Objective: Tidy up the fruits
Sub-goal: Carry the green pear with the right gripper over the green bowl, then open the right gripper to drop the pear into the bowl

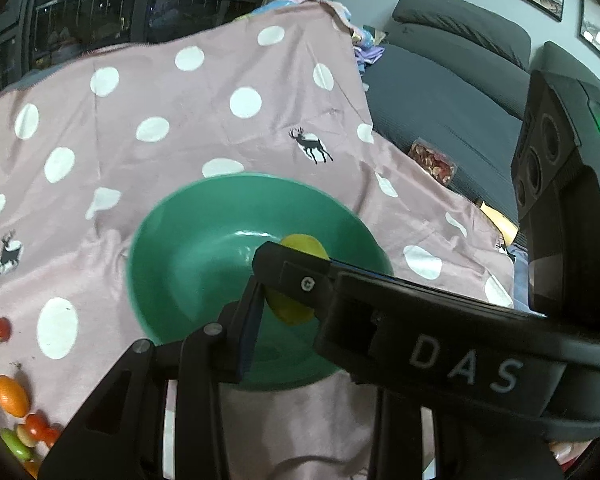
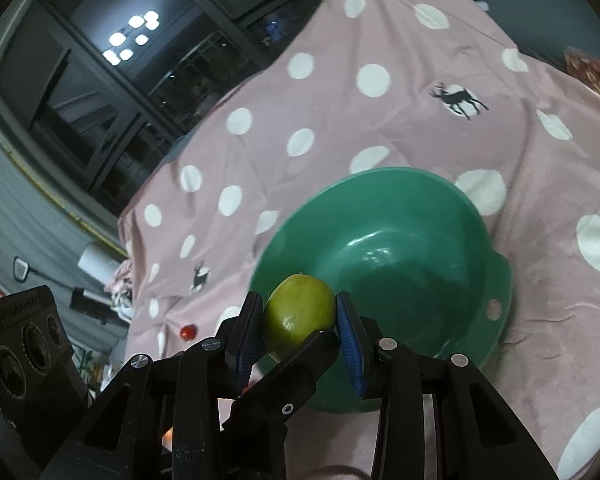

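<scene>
Right wrist view shows the right gripper (image 2: 300, 320) clenched on a lime (image 2: 298, 316) at the bowl (image 2: 440, 208) rim; carry it ahead over the middle, then release low.

My left gripper (image 1: 260, 280) is matte black plastic, built from angular linkage arms with triangular cut-outs and round silver pivot pins at the joints. Its fingers (image 1: 249, 332) carry ribbed blue pads on their inner faces. My right gripper (image 2: 298, 320) has the same black frame, the same silver pins and the same blue ribbed pads. From the left wrist view, its side shows the pale raised letters "DAS" and a small cross-head screw. Each handle's body is a black block with three round recesses; one shows a small green light.
</scene>
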A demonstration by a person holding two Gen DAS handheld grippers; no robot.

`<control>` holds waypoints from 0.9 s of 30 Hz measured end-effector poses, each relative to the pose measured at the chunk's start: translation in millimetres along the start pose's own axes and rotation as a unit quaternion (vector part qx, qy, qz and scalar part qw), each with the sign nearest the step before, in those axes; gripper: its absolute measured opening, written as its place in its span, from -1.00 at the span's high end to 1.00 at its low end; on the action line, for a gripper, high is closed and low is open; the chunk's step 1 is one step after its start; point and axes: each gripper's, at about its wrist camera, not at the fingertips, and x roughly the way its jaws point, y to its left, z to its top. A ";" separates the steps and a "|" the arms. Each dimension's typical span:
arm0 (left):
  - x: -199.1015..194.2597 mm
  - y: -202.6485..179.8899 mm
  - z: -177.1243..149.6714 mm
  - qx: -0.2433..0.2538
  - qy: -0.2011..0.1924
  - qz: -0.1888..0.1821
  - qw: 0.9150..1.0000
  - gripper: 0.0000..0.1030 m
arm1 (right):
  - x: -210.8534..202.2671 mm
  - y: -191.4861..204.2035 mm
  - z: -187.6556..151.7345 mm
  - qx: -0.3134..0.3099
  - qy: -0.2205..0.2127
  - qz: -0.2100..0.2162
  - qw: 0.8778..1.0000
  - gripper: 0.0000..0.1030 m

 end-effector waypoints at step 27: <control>-18.4 39.3 -6.8 -0.067 0.001 0.051 0.996 -0.35 | 29.6 -15.4 10.4 0.007 -0.026 -0.133 0.991 0.16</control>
